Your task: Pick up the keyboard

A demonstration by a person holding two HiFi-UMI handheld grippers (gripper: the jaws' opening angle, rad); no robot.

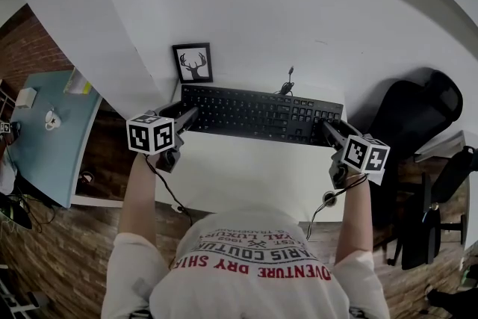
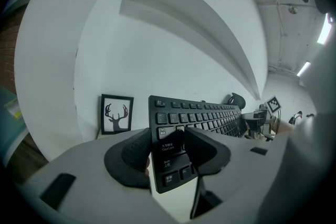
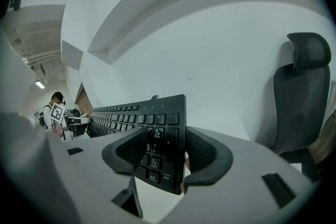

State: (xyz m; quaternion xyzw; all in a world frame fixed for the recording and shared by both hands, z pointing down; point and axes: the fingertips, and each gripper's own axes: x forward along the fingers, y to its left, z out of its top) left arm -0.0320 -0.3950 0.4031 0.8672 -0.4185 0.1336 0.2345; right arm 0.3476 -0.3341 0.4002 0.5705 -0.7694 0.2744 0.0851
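A long black keyboard (image 1: 261,116) lies across the back of the white desk (image 1: 246,168), its cable (image 1: 288,81) running off toward the wall. My left gripper (image 1: 190,116) is shut on its left end: in the left gripper view (image 2: 167,140) one pad sits over the keys and the other behind the edge of the keyboard (image 2: 210,115). My right gripper (image 1: 329,130) holds the right end the same way, the pads clamping the number-pad corner (image 3: 167,147) of the keyboard (image 3: 131,113). Whether the keyboard is off the desk I cannot tell.
A small framed antler picture (image 1: 193,63) leans on the wall just behind the keyboard's left end. A black office chair (image 1: 418,116) stands right of the desk. A light blue table (image 1: 45,138) with small items is at the left. White wall rises behind.
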